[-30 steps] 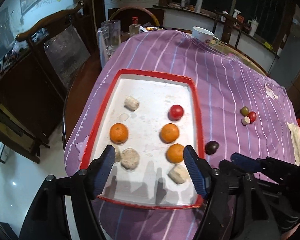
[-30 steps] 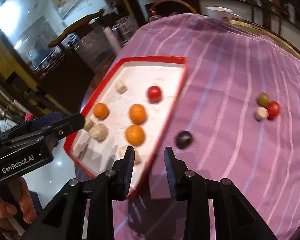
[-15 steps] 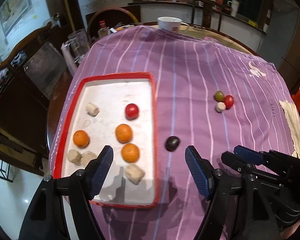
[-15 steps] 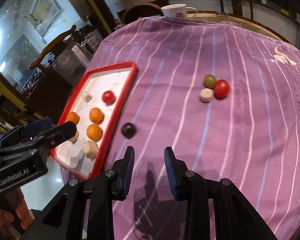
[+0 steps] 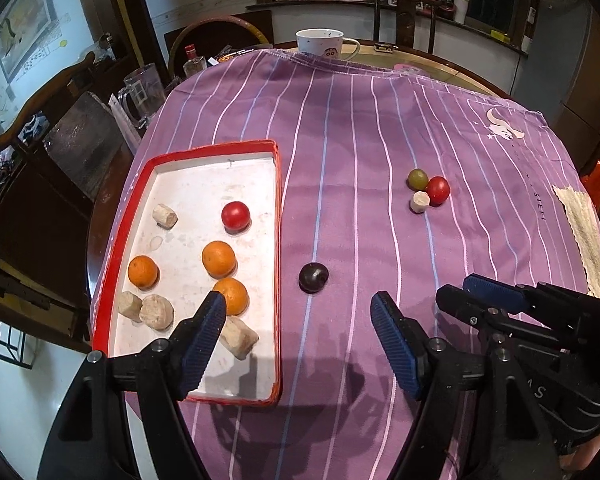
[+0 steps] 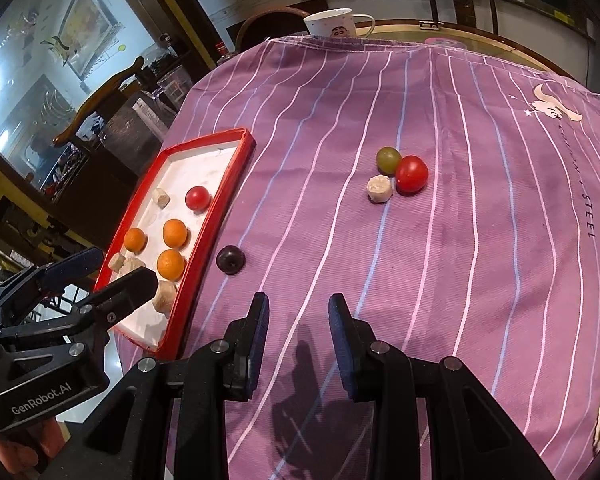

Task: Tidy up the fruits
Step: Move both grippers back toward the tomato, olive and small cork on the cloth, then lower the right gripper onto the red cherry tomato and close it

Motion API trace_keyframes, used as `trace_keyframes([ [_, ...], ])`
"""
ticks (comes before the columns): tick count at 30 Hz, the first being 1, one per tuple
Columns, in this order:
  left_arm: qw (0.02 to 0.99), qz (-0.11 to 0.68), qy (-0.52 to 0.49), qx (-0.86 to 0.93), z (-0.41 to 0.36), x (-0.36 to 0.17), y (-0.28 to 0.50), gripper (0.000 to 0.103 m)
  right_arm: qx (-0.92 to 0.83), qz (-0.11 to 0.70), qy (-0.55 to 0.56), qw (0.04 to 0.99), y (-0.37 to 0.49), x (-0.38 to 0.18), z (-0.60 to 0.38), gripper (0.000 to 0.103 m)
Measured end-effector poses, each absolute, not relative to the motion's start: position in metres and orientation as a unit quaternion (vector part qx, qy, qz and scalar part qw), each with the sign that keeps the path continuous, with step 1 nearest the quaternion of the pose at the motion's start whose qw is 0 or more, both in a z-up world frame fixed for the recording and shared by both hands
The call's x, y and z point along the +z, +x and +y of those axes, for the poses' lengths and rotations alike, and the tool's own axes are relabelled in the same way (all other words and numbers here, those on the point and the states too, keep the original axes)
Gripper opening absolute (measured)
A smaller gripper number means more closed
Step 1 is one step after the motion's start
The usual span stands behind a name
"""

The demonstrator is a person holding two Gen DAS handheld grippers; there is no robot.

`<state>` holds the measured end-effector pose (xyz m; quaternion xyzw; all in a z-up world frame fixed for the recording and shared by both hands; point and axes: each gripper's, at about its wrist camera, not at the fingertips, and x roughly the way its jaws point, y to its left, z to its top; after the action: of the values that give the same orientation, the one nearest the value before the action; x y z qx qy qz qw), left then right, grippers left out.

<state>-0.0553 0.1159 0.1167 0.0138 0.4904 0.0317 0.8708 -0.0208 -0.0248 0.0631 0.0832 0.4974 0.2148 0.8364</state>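
The left tool hangs above the purple striped cloth on the desk with its blue-padded jaws spread wide and nothing between them. The right tool hovers lower right of it, jaws parted by a narrower gap and likewise holding nothing. A red-rimmed tray lies on the left part of the cloth and holds three oranges, a red tomato and several pale beige chunks. A dark plum sits on the cloth just beside the tray's right rim, ahead of the left tool's gap. Well apart to the right, a green grape, a second red tomato and a pale chunk sit touching in a small cluster. A white mug stands at the far edge.
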Motion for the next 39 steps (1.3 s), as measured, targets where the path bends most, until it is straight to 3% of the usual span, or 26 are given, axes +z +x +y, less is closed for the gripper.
trace_keyframes([
  [27, 0.843, 0.532, -0.077, 0.006, 0.115, 0.067, -0.031, 0.074, 0.192, 0.528, 0.106, 0.82, -0.002, 0.028, -0.073, 0.034],
  [39, 0.85, 0.52, -0.077, -0.02, 0.102, 0.066, 0.0, 0.074, 0.16, 0.492, 0.121, 0.847, 0.09, 0.043, -0.092, 0.034],
])
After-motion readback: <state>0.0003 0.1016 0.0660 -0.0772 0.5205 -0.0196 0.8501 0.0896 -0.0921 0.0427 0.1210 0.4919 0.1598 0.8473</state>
